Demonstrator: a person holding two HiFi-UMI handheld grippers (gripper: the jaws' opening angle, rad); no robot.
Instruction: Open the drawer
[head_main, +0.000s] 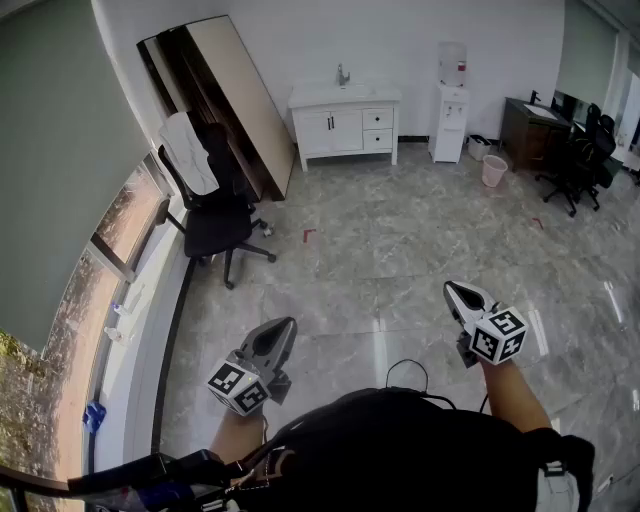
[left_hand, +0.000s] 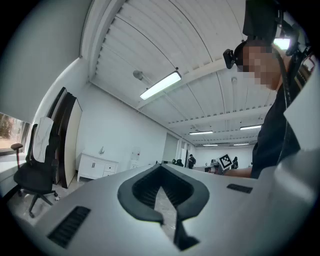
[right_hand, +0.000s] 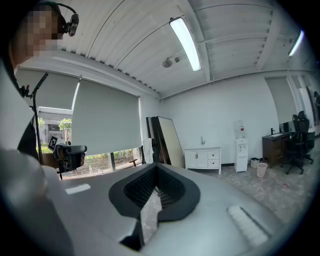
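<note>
A white cabinet (head_main: 345, 125) with a sink and small drawers (head_main: 378, 128) on its right side stands against the far wall, well away across the floor. It also shows in the left gripper view as the cabinet (left_hand: 95, 167) and in the right gripper view as the cabinet (right_hand: 202, 157). My left gripper (head_main: 281, 327) is held low in front of the person, jaws shut and empty, tips together (left_hand: 161, 166). My right gripper (head_main: 455, 291) is likewise shut with nothing in it (right_hand: 156, 166). Both point roughly toward the far wall.
A black office chair (head_main: 215, 215) stands at the left by the window. Tall boards (head_main: 225, 90) lean on the wall beside the cabinet. A water dispenser (head_main: 450, 120), a pink bin (head_main: 494, 170), a dark desk (head_main: 530, 125) and chairs (head_main: 580, 165) are at the right.
</note>
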